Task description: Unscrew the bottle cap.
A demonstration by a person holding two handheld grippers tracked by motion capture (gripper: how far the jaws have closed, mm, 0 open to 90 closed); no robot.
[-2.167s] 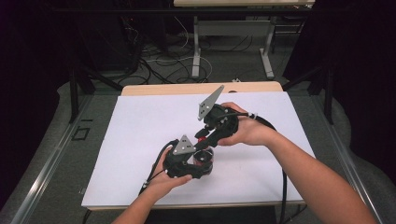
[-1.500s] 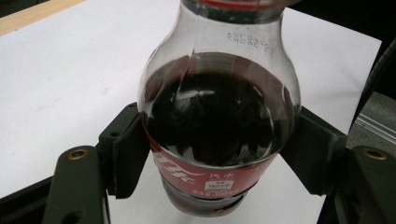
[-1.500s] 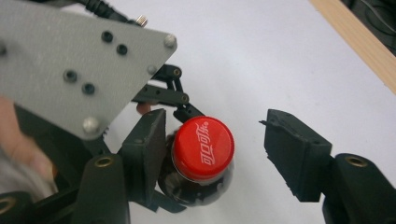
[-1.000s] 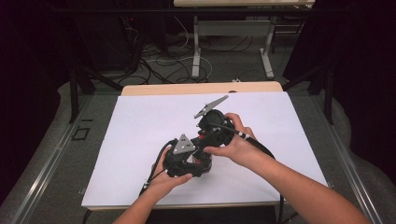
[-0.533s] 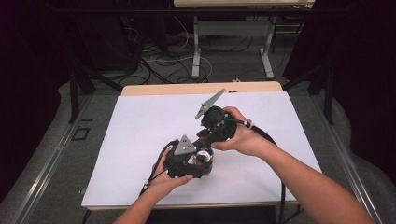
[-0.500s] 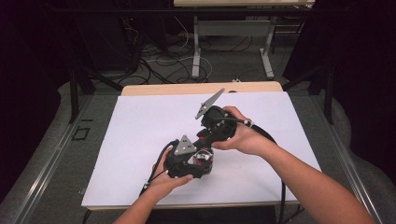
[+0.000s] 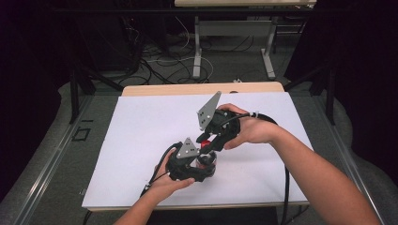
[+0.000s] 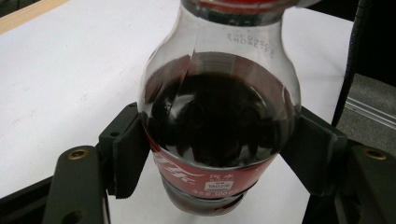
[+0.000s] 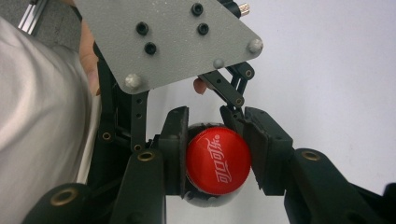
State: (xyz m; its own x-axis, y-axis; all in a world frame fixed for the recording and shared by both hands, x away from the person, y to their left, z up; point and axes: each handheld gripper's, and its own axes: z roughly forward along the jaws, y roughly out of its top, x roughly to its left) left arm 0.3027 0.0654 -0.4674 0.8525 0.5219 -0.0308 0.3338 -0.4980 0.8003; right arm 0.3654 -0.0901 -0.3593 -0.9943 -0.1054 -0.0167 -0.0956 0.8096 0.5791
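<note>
Seen from above at a white-topped bench [image 7: 141, 140]: left tool [image 7: 190, 164] clamped around the belly of a small cola bottle [image 8: 219, 116], right tool [image 7: 217, 129] angled down over it from the far side, both just right of the bench's middle. From the left tool's own camera: clear plastic bottle held between the two black jaws, dark drink up to the shoulder, red label band low on the body with white script, a line of small Chinese characters and what looks like "300", plus a faint printed date code near the neck, too blurred to read in full. From the right tool's camera: jaws closed on either side of the red cap [image 9: 218, 161], white Chinese lettering across the cap top in the Coca-Cola style. Behind the cap, the grey three-cornered plate [image 9: 173, 37] of the left tool, studded with black screws. Grey floor, cables and bench legs beyond the far edge in the high view.
</note>
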